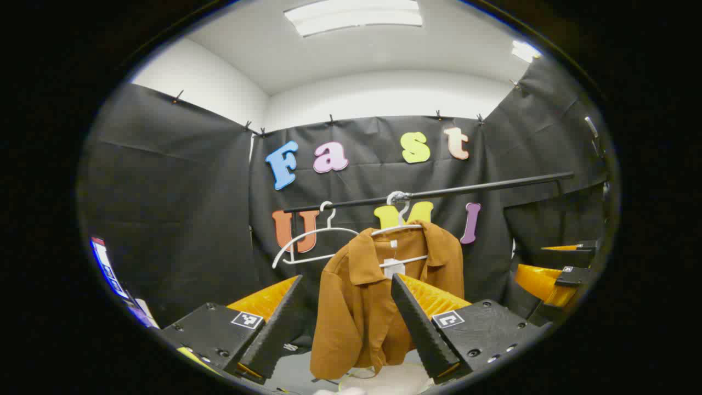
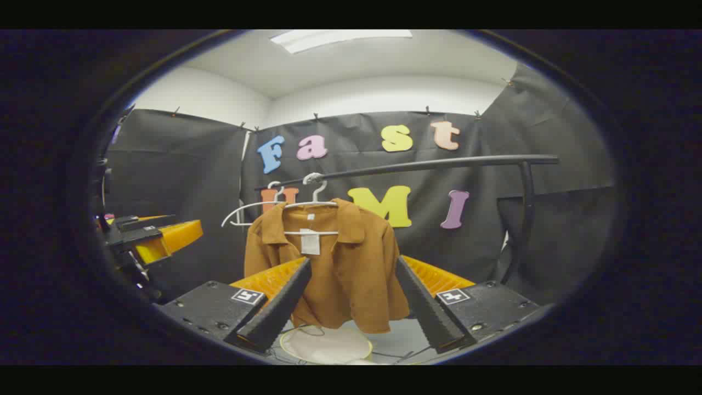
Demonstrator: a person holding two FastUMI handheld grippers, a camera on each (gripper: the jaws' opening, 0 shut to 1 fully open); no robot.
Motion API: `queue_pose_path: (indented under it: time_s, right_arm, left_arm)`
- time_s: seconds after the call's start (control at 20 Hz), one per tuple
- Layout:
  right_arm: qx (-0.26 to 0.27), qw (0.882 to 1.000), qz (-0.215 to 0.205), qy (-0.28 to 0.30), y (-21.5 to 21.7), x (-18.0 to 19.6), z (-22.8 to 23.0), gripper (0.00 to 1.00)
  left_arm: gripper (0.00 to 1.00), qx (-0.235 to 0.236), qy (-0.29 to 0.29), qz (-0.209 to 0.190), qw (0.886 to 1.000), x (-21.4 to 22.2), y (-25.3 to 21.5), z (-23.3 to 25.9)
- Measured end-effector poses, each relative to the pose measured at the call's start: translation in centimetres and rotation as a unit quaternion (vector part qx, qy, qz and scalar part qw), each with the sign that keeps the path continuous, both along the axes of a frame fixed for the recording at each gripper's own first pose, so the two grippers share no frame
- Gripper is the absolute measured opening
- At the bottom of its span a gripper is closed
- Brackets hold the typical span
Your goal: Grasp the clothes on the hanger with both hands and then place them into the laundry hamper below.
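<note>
- Left gripper (image 1: pixel 345 323): black ribbed fingers with orange backing, spread wide, nothing between them. Released.
- Right gripper (image 2: pixel 351 304): same build, jaws likewise parted and empty.
- Straight ahead of both, apart from the fingertips: a rust-brown collared short-sleeved shirt (image 1: pixel 378 296) (image 2: pixel 334 263) on a white wire hanger (image 1: pixel 403 230) (image 2: pixel 310 211). No contact yet.
- Shirt's long axis is vertical, collar up, hem down; shoulders run along the black horizontal clothes rail (image 1: pixel 439 193) (image 2: pixel 417 163).
- In the left gripper view the shirt sits centre to slightly right, its right half partly behind the right finger. In the right gripper view it sits centre to slightly left, framed between the fingers.
- So each gripper faces its own side of the shirt. Which one is nearer: cannot tell, the two look roughly level.
- A second white hanger (image 1: pixel 307 241) (image 2: pixel 247 211), bare, hangs just beside the loaded one, on the left in both views. Likely snag risk for the left side.
- Below the hem: a round pale fabric laundry hamper with a yellow rim (image 2: pixel 323 344), mouth up, nearly under the shirt.
- Judgement: next move is forward onto the shoulders, then lift off and straight down.
</note>
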State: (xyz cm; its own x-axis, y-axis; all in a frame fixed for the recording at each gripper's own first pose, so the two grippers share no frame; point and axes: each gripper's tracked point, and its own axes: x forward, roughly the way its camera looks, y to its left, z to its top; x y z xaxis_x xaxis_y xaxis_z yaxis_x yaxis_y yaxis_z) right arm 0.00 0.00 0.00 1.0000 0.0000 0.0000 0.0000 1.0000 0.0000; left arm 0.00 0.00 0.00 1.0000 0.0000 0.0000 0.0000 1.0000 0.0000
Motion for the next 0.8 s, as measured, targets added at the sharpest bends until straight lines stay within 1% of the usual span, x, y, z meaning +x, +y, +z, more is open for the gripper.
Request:
queue_pose_path:
  time_s: [0.1, 0.15, 0.2, 0.4, 0.55, 0.6, 0.7, 0.75, 0.8]
  right_arm:
    - [0.002, 1.000, -0.001, 0.001, 0.1, -0.3, 0.0, 1.00]
    - [0.006, 1.000, -0.002, 0.001, 0.1, -0.5, -0.1, 1.00]
    - [0.009, 1.000, -0.006, 0.006, 0.0, -0.5, -0.3, 1.00]
    - [0.021, 1.000, -0.020, 0.007, -0.8, -0.9, 0.3, 1.00]
    - [0.015, 0.999, -0.028, 0.008, -1.1, -1.0, 0.2, 0.98]
    - [0.016, 0.999, -0.033, 0.008, -1.3, -1.1, 0.3, 1.00]
    - [0.026, 0.999, -0.037, 0.008, -1.7, -1.4, 0.4, 1.00]
    - [0.032, 0.999, -0.036, 0.008, -1.6, -1.5, 0.3, 1.00]
    - [0.034, 0.999, -0.036, 0.009, -1.6, -1.5, 0.3, 1.00]
  left_arm:
    - [1.00, -0.008, -0.003, -0.007, 1.000, 0.0, -0.2, 0.1]
    - [0.97, -0.007, -0.005, -0.008, 1.000, -0.1, -0.1, 0.1]
    - [0.96, -0.005, -0.006, -0.008, 1.000, -0.1, 0.0, 0.1]
    - [0.96, -0.006, -0.004, -0.015, 1.000, -0.4, 0.2, -0.1]
    - [0.96, -0.007, -0.003, -0.020, 1.000, -0.6, 0.2, 0.0]
    - [0.96, -0.006, -0.003, -0.019, 1.000, -0.6, 0.3, 0.1]
    - [0.96, -0.006, 0.001, -0.021, 1.000, -0.8, 0.1, 0.0]
    - [0.92, -0.006, 0.002, -0.026, 1.000, -0.8, -0.1, 0.0]
    - [1.00, -0.004, 0.002, -0.028, 1.000, -0.9, -0.3, 0.1]
